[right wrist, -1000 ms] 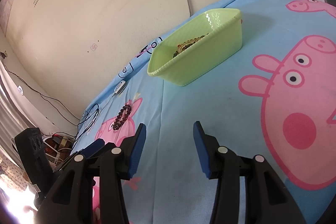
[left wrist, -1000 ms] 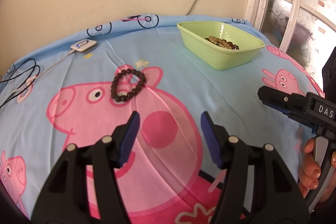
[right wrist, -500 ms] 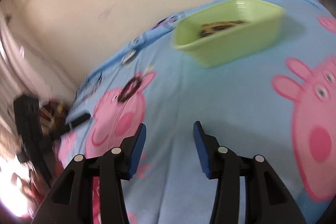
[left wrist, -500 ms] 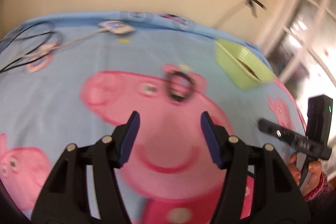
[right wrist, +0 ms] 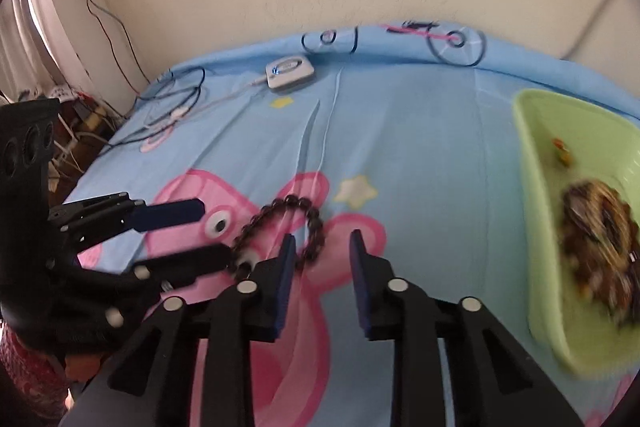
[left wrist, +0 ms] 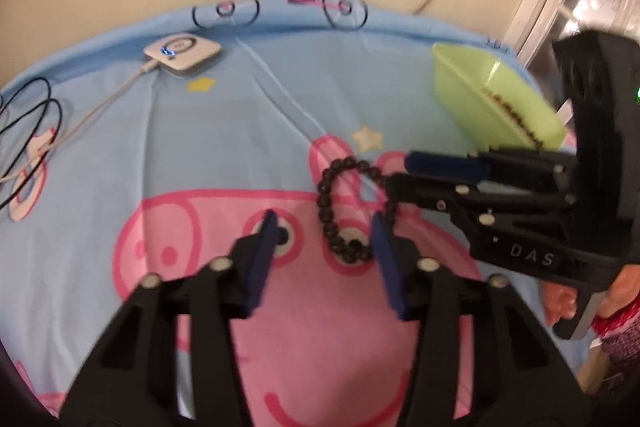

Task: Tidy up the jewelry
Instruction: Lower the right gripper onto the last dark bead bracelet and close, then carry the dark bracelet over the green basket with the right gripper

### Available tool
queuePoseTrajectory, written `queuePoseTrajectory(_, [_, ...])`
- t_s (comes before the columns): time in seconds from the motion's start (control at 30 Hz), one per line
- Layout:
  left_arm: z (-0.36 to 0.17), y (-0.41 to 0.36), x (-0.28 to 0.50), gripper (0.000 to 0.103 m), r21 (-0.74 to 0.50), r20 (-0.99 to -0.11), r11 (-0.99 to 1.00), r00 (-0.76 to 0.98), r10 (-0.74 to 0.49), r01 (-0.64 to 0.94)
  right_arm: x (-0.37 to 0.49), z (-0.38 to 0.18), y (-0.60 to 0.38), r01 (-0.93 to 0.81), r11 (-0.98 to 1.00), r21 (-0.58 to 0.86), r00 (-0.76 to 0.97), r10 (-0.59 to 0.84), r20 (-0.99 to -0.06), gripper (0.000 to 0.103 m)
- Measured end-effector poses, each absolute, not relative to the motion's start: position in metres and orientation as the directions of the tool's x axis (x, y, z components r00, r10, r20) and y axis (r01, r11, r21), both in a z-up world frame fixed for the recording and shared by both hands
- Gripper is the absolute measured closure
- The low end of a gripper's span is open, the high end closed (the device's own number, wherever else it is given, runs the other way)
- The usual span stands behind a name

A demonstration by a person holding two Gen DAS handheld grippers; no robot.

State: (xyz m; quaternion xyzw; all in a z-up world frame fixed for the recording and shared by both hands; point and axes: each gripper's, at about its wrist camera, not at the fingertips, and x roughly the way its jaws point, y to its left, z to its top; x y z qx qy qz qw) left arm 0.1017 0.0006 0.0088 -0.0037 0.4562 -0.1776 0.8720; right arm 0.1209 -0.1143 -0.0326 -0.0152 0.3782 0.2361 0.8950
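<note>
Both grippers have closed in on the dark bead bracelet [left wrist: 340, 211] since a second ago. The left gripper [left wrist: 322, 231] and right gripper [right wrist: 322, 247] both stand wide, empty, straddling its loop on the cartoon bedsheet [right wrist: 420, 131]. The green tray [right wrist: 536, 195], already holding jewelry, waits nearby.

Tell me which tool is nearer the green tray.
Right. The right tool sits just left of the green tray; the left tool is farther off, at the bead bracelet, with the right tool between it and the tray.
</note>
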Motion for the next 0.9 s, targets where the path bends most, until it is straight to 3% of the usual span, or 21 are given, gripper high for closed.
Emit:
queuePoseTrajectory(0.23, [0.003,-0.01,0.1,0.094,-0.109,-0.794,0.941,0.542,-0.276,0.319,0.13,-0.036,-0.095,-0.489,0.87,0.055,0.599,0.381,-0.704,0.103])
queuePoseTrajectory(0.5, [0.049,-0.023,0.11,0.095,-0.215,-0.73,0.913,0.564,-0.385,0.346,0.106,0.014,-0.126,-0.478,0.874,0.089,0.675,0.43,-0.6,0.103])
queuePoseTrajectory(0.73, [0.105,-0.095,0.142,0.095,-0.266,-0.655,0.853,0.565,-0.502,0.449,0.091,0.062,-0.216,-0.357,0.927,0.117,0.789,0.366,-0.494,0.103])
queuePoseTrajectory(0.9, [0.101,-0.153,0.167,0.094,-0.258,-0.672,0.835,0.531,-0.516,0.486,0.101,0.051,-0.273,-0.255,0.949,0.183,0.799,0.314,-0.513,0.103])
